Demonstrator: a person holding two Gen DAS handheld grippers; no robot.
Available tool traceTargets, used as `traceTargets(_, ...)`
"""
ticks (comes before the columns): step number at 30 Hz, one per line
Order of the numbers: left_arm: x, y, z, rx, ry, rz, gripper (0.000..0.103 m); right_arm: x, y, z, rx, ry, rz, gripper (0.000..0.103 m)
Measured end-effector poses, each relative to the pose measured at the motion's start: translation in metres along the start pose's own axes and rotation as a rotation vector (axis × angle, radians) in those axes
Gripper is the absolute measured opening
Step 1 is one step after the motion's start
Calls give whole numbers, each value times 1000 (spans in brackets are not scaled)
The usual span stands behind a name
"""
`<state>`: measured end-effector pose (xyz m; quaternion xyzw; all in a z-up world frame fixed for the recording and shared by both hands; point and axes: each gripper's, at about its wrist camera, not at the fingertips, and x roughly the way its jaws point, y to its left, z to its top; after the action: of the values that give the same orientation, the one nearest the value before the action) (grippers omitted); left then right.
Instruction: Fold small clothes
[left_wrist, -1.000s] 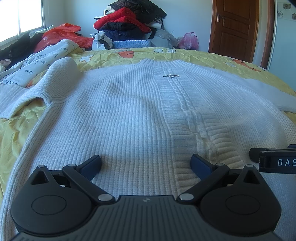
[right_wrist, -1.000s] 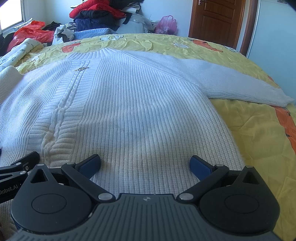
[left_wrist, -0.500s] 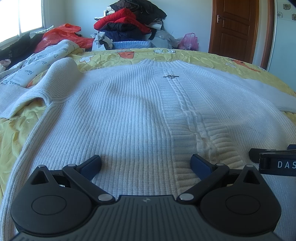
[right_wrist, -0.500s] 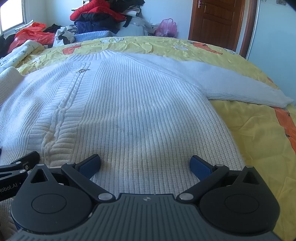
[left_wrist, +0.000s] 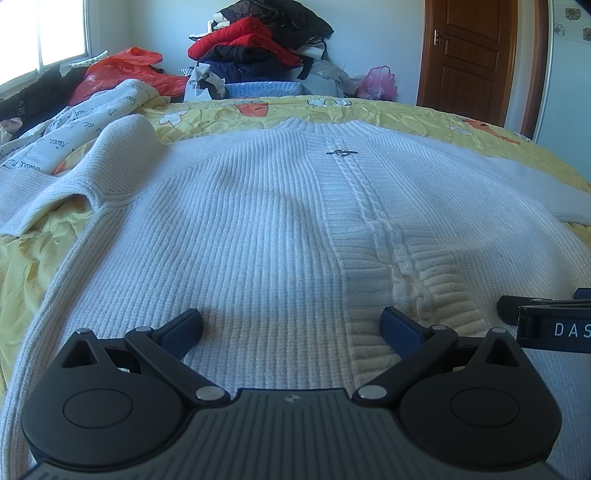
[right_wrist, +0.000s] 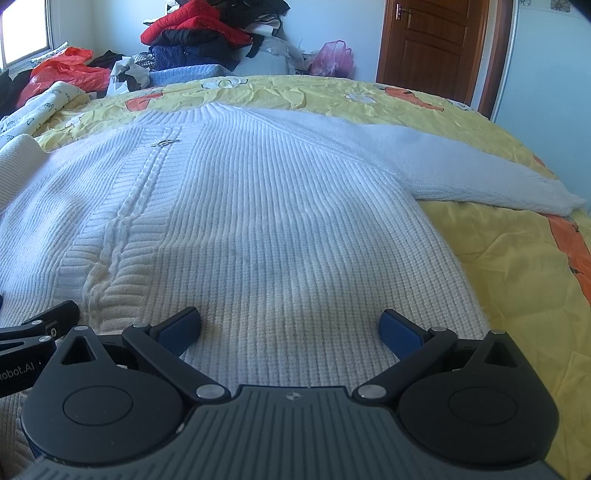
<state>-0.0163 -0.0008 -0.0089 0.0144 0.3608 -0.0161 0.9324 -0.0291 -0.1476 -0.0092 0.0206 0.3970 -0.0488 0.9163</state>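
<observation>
A white ribbed knit sweater (left_wrist: 258, 229) lies flat on the yellow bedspread (left_wrist: 388, 110), neck away from me, a cable braid and a small metal clasp (left_wrist: 341, 152) down its middle. Its left sleeve (left_wrist: 74, 177) is bunched up; its right sleeve (right_wrist: 461, 173) stretches out to the right. My left gripper (left_wrist: 291, 325) is open and empty, low over the hem left of the braid. My right gripper (right_wrist: 290, 326) is open and empty over the hem's right half. Each gripper shows at the edge of the other's view.
A pile of red, black and blue clothes (left_wrist: 258, 48) stands past the bed's far edge, with an orange plastic bag (left_wrist: 125, 68) and printed fabric (left_wrist: 74, 125) to the left. A brown door (left_wrist: 469, 55) is at the back right. Bare bedspread (right_wrist: 517, 280) lies right of the sweater.
The right wrist view has tilted slightly, showing more of the far room. The left gripper is still. Both stay open.
</observation>
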Motion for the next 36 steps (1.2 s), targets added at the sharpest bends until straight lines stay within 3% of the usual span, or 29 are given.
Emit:
traceTargets(5,0,-2,10,-2,31,11,103,1,-5,1,-42,-27,45,103)
traceTargets(9,2,3,23,-61,49,-15,103,0,-13,12,-35,-38,91,103)
traceTargets(16,11,0,49,-83,-3,-29,103,6,-46,35,11,-167,198,103)
traceTargets(18,20,-2,56,-78,-10,-33,103,17,-65,50,48,-137,224,103)
traceTargets(21,33,-2,62,-90,-8,-32,103,30,-113,74,125,-161,235,98)
traceTargets(26,47,-2,50,-88,-19,-7,103,34,-223,102,284,-229,84,97)
traceTargets(31,48,-12,45,-35,-23,34,103,39,-359,101,639,-249,-15,89)
traceTargets(36,49,-12,46,-32,-22,37,103,65,-414,89,837,-227,-58,80)
